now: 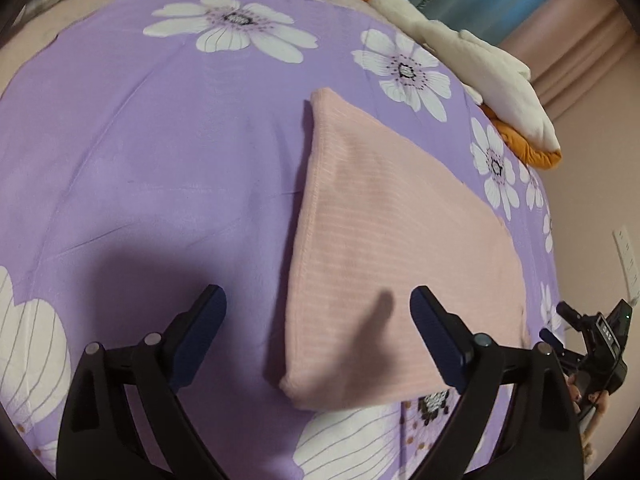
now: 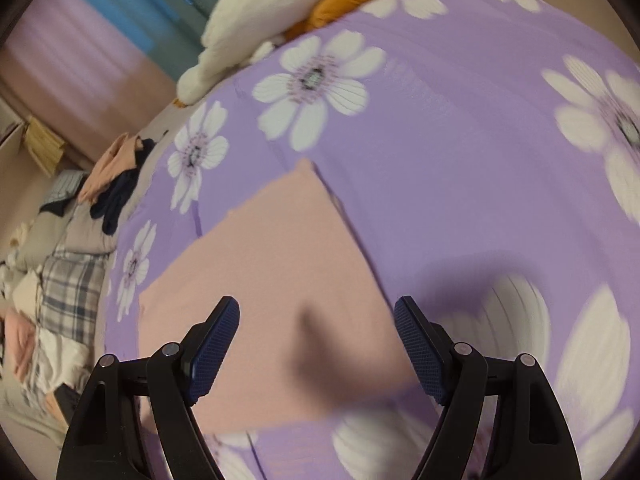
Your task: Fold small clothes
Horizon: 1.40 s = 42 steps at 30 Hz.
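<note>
Pink ribbed fabric, a small garment (image 1: 404, 248) folded into a flat rectangle with stitched edges, lies on a purple bedsheet (image 1: 160, 140) printed with large white flowers. Its layers sit squarely on one another, and one near corner is slightly raised where the fold turns.

Left gripper (image 1: 318, 338): jaws spread wide, blue textured pads facing each other, nothing between them; it hangs above the garment's near edge, apart from the cloth, and casts a shadow on it. Right gripper (image 2: 316, 344): jaws likewise wide apart and empty, hovering over the same pink piece (image 2: 276, 280); this view is blurred. From the left wrist view, the right tool's body appears at the far right edge, with part of a hand behind it.

At the bed's far side, a white and orange soft item (image 1: 480, 72) rests at the sheet's edge. Beyond the sheet, a heap of other clothes (image 2: 116, 184), peach and dark, lies on plaid bedding (image 2: 68, 288).
</note>
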Tool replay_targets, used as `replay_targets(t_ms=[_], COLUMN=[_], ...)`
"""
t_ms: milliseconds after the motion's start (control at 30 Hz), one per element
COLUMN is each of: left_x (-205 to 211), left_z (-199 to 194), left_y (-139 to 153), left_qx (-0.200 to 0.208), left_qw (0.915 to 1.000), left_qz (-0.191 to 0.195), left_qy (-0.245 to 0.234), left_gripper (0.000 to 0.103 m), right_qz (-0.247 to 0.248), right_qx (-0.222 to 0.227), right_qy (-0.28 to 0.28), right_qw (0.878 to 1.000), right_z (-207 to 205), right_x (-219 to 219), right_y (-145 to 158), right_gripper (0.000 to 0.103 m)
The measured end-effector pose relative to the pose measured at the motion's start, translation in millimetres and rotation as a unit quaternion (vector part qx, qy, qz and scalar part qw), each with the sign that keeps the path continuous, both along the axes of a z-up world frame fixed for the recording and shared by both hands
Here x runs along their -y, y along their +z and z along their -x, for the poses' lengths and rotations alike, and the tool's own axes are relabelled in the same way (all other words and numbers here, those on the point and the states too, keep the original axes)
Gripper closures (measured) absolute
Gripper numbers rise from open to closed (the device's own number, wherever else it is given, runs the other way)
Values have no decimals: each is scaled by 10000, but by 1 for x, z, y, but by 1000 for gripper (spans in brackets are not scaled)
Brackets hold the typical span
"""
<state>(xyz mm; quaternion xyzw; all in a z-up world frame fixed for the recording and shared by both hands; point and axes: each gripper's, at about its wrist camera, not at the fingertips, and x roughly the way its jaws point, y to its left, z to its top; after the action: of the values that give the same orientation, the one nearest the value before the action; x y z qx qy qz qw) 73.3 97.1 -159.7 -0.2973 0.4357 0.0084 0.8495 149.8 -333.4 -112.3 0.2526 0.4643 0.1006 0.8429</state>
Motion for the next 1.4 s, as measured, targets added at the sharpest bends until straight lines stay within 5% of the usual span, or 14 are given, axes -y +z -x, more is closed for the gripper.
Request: replay_targets(t_ms=[167,300,367,433,467,567,633,700,1000,1200,1400], left_x=[2,-3,-4,-1,1,4,5,6,36,55,79], left_z=[3,8,7,1,-3,-15,-19,-15,33,71,96], left_y=[-5,-9,-9,-9,-10,-18,-22,-18,20,10,13], left_qx=[20,71,75,31,2,-64,-210,-159,53,-116,-166], left_qw=[9993,9971,9955,9953,9952,9911,9902,9904,9970,9965,9985], left_qz=[329,751,940,963,975,1326,1383,1374,762,796,339], left_qy=[-197,-75,-34,-51,-57,-81,23,77,-130,-239,-394], left_gripper=[10,11,11,18,31,63,84,89,90,90,90], right_qz=[-611,-628,-1059,-1225,-1248,-1579,-1789,-1864,-990,-859,-715], right_qx=[-429,-208,-100,-10,76,123,15,76,600,591,545], right_qy=[-231,-251,-144,-106,-95,-100,-174,-223,-160,-195,-365], right_qw=[9969,9975,9942,9924,9921,9873,9837,9822,9931,9944,9953], right_z=[23,25,17,8,3,-15,-19,-13,41,63,78], right_x=[9,0,-6,-11,-14,-18,-16,-14,-9,3,6], right_y=[-41,-41,-45,-50,-50,-59,-69,-68,-7,1,-4], right_gripper=[24,24,24,24,25,54,88,92,96,96,96])
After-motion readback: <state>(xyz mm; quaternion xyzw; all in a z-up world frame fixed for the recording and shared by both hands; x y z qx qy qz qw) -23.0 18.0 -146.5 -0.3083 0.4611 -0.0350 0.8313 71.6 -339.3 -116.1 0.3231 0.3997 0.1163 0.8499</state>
